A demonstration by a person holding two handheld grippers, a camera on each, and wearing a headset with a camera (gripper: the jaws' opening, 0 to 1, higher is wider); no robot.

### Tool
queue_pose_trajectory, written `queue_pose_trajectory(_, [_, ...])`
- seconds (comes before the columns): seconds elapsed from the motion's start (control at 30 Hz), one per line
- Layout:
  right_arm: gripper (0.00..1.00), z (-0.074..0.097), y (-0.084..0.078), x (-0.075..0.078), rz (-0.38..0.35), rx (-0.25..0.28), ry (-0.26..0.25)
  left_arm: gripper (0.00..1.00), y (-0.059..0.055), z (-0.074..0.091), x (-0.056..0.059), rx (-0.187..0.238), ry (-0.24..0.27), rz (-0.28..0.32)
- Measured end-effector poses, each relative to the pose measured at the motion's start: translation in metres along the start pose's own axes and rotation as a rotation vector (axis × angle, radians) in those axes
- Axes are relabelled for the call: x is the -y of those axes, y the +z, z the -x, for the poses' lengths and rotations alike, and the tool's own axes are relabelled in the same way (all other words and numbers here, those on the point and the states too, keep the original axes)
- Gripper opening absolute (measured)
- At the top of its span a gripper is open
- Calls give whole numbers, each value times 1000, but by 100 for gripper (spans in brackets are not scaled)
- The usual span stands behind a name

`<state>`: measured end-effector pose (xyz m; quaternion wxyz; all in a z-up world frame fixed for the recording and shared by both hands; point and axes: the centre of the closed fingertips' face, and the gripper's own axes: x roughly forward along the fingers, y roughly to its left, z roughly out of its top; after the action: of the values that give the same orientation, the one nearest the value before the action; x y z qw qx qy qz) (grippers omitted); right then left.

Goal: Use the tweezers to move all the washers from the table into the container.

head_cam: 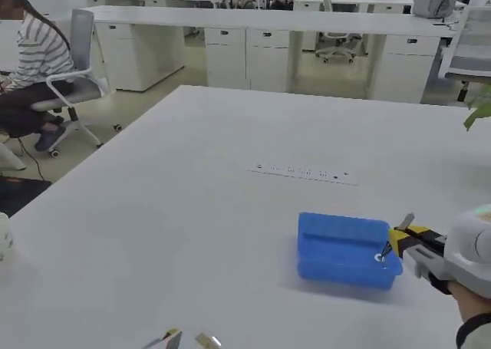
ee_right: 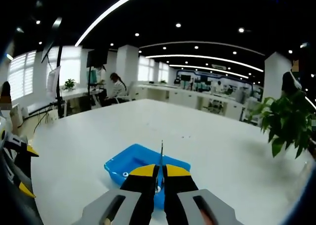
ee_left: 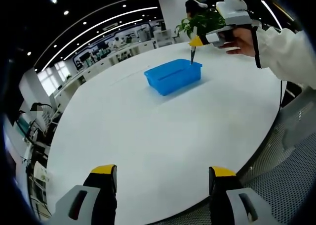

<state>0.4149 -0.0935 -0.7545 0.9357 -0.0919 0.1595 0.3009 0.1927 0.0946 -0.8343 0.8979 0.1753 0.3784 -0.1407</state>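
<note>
The blue container (head_cam: 345,249) sits on the white table (head_cam: 192,211) at the near right. My right gripper (head_cam: 399,238) is at the container's right end, shut on thin tweezers (head_cam: 386,249) whose tip points down over the right rim. A small pale ring (head_cam: 378,258) shows at the tip. In the right gripper view the jaws (ee_right: 159,171) pinch the tweezers (ee_right: 161,153) above the container (ee_right: 129,168). A row of several small washers (head_cam: 303,172) lies farther back. My left gripper (ee_left: 163,185) is open at the near edge, far from the container (ee_left: 174,75).
A person sits on a chair (head_cam: 77,65) at the far left. White desks (head_cam: 261,42) stand behind the table. A potted plant (ee_right: 286,121) stands at the right. A white cup (head_cam: 4,238) rests at the left edge.
</note>
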Motion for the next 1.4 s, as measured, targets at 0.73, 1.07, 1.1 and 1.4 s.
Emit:
queue_pose_trajectory(0.73, [2, -32, -37, -5, 30, -104, 26, 77, -3, -2, -3, -21, 10, 10])
queue_pose_trajectory(1.07, [2, -32, -42, -4, -33, -128, 41, 77, -4, -1, -3, -21, 10, 10])
queue_pose_trajectory(1.1, [2, -32, -42, -3, -30, -130, 40, 77, -4, -2, -3, -21, 10, 9])
queue_pose_trajectory(1.4, [2, -12, -8, -6, 62, -58, 79, 77, -3, -2, -3, -18, 8, 8])
